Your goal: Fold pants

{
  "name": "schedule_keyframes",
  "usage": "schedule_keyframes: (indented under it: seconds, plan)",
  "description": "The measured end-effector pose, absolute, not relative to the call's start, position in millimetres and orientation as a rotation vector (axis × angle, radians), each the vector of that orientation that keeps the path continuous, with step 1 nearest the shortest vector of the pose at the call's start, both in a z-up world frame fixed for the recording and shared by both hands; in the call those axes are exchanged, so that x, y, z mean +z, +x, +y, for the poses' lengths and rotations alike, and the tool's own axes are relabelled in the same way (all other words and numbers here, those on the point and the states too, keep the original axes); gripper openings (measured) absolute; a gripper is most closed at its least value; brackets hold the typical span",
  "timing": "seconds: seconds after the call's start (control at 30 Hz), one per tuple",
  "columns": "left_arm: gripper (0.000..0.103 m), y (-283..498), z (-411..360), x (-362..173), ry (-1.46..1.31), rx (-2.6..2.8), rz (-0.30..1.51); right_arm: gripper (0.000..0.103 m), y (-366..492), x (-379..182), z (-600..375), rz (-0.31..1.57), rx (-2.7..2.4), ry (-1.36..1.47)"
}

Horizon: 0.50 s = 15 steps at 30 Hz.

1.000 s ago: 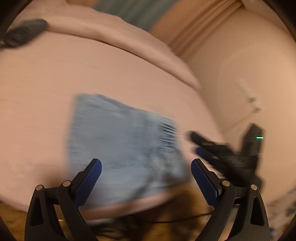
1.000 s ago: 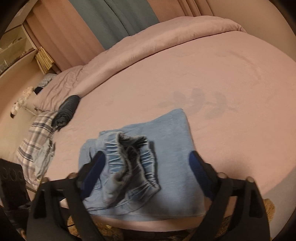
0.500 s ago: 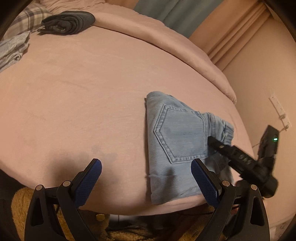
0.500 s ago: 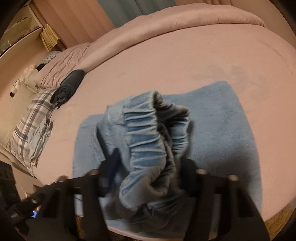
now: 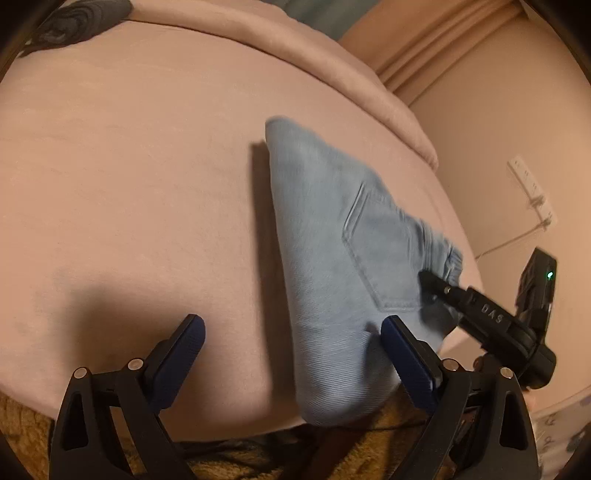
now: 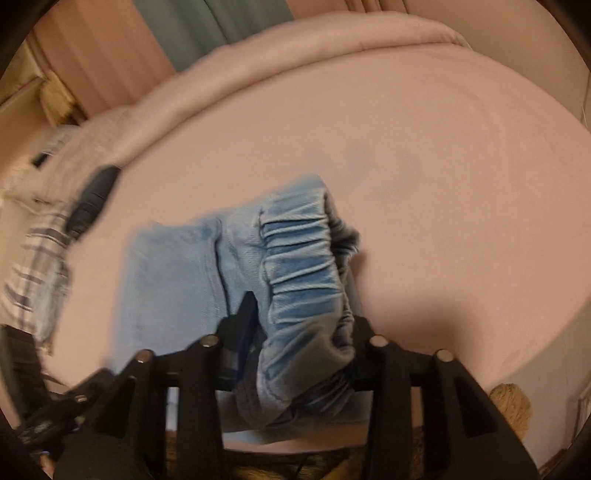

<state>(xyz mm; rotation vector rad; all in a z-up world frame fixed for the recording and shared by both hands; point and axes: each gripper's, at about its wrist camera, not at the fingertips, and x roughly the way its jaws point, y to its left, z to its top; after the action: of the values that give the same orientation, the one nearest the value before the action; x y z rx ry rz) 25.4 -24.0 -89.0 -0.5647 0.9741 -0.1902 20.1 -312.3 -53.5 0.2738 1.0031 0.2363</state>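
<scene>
The pink bed (image 5: 147,184) carries the folded pants (image 5: 332,258) at its near edge. The right gripper (image 6: 303,332), wide a second ago, has just closed on their bunched waistband (image 6: 306,258), so a lift looks likely. The left gripper (image 5: 291,339) gapes empty beside them.

**A bedroom at home**

I am looking down on a bed (image 6: 424,155) spread with a pink sheet — a rolled pink duvet (image 6: 295,48) lies along its far edge. Beige and teal curtains (image 6: 207,26) hang behind it. A plaid pillow (image 6: 33,266) sits at the head, a wall socket strip (image 5: 530,184) is close by, and a shaggy tan rug (image 5: 369,454) covers the floor.
</scene>
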Motion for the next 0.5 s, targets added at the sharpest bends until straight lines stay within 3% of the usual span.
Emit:
schedule_keyframes:
  seconds: [0.03,0.1,0.13,0.17,0.37,0.5]
  plan:
    - [0.088,25,-27,-90,-0.545,-0.181,0.957,0.052,20,-53,-311,0.995,0.228,0.262]
    - [0.065,24,-30,-91,-0.534,-0.187,0.94,0.059,21,-44,-307,1.005,0.212,0.233]
    - [0.042,25,-32,-96,-0.57,-0.217,0.95,0.059,22,-38,-305,1.005,0.206,0.224]
    - [0.035,27,-31,-100,-0.613,-0.243,0.962,0.06,22,-31,-304,0.998,0.198,0.211]
    - [0.035,22,-35,-99,-0.614,-0.195,0.948,0.077,36,24,-272,0.847,0.294,0.102]
    - [0.034,23,-38,-97,-0.633,-0.174,0.945,0.078,62,28,-224,0.904,0.499,0.039]
